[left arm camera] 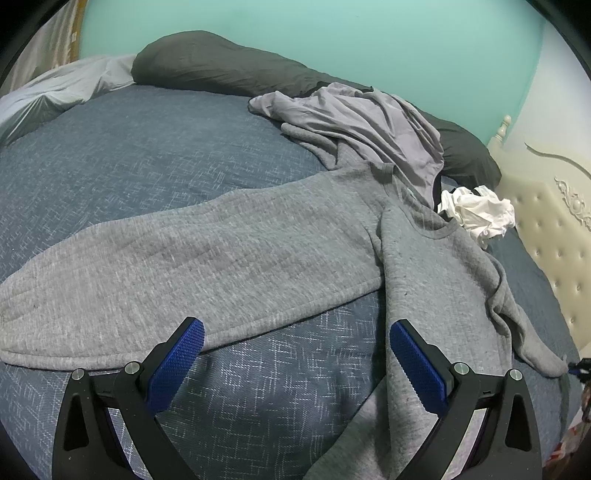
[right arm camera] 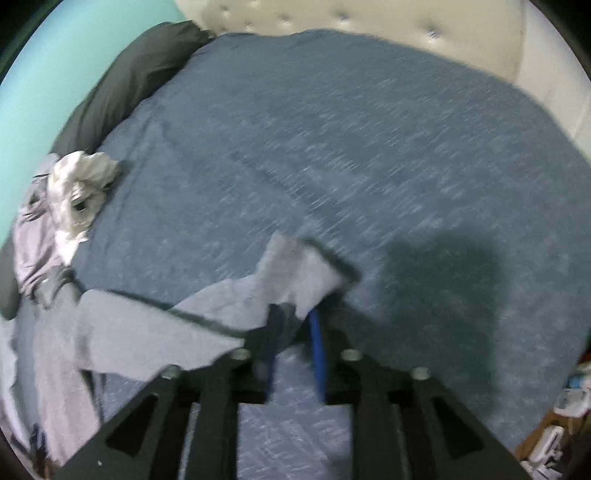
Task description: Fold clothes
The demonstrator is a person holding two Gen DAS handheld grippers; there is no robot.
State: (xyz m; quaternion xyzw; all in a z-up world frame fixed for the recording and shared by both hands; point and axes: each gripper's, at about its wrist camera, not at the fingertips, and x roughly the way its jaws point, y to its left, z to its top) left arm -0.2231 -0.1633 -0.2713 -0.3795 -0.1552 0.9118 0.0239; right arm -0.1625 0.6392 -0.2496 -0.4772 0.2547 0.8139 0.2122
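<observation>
1. A pale grey bundle [left arm camera: 51, 96] lies at the far left of the bed [left arm camera: 147, 155], which has a blue patterned cover.
2. A dark pillow [left arm camera: 207, 62] runs along the turquoise wall [left arm camera: 332, 33].
3. The grey sweatshirt [left arm camera: 221, 251] is spread across the cover, one sleeve trailing toward the right edge.
4. The left gripper [left arm camera: 295, 332] hovers over the sweatshirt's near hem, its blue pads [left arm camera: 177, 354] wide apart and holding nothing.
5. A lilac garment [left arm camera: 369, 118] lies crumpled beyond the sweatshirt's collar, with a white cloth [left arm camera: 476, 214] just to its right.
6. A cream tufted headboard [left arm camera: 554, 229] stands at the right.
7. In the blurred right wrist view, the right gripper [right arm camera: 295, 325] has its fingers nearly together, pinching the sweatshirt's sleeve end [right arm camera: 303, 266].
</observation>
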